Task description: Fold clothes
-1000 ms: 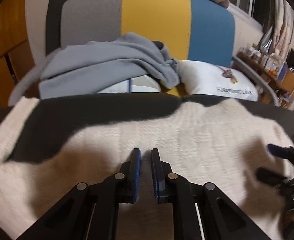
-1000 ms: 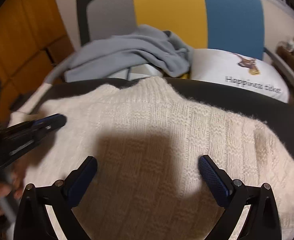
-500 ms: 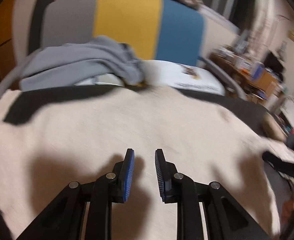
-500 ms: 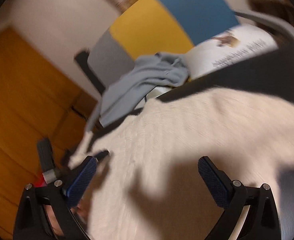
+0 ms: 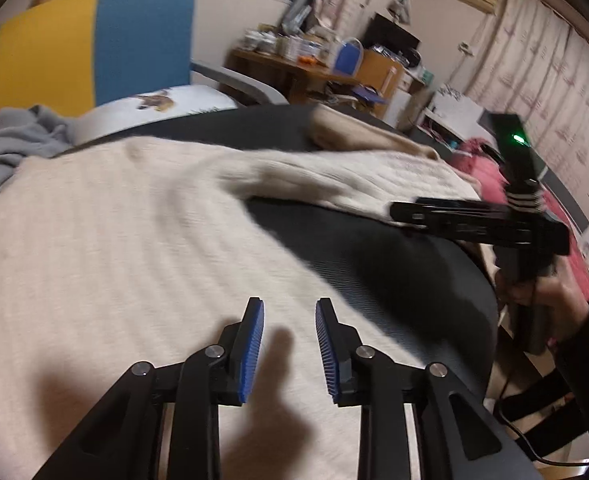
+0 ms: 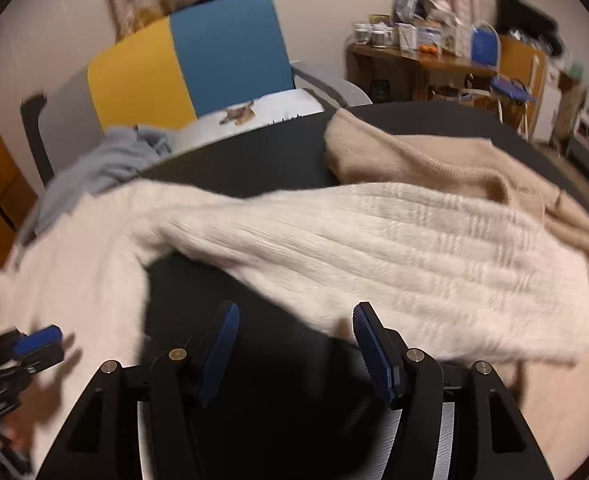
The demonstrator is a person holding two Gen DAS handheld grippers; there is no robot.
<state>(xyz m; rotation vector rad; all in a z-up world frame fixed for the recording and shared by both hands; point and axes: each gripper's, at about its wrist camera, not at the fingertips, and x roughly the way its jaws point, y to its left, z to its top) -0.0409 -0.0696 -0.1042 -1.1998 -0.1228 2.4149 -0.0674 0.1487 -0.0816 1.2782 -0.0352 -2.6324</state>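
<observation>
The cream knit sweater (image 6: 374,248), judged soft, light and floppy, is best pinched at the sleeve cuff (image 6: 542,320), while the left gripper (image 5: 288,344) is held slightly parted and the right gripper (image 6: 294,344) is spread wide, both holding nothing

A fuzzy, ribbed cream knit sweater (image 6: 374,248) lay over a smooth matt black tabletop (image 6: 254,360); the grippers' matt black plastic fingers (image 5: 198,392) carried ridged blue rubber pads (image 5: 252,348).

A bare patch of the black table (image 6: 254,288) is lying open ahead of the right gripper (image 6: 294,344). The cream sweater (image 6: 374,248) sleeve is crossing beyond it, a tan garment (image 6: 434,168) is crowding the far edge, possibly overlapped, and the left gripper (image 5: 288,344) is hovering over knit.
</observation>
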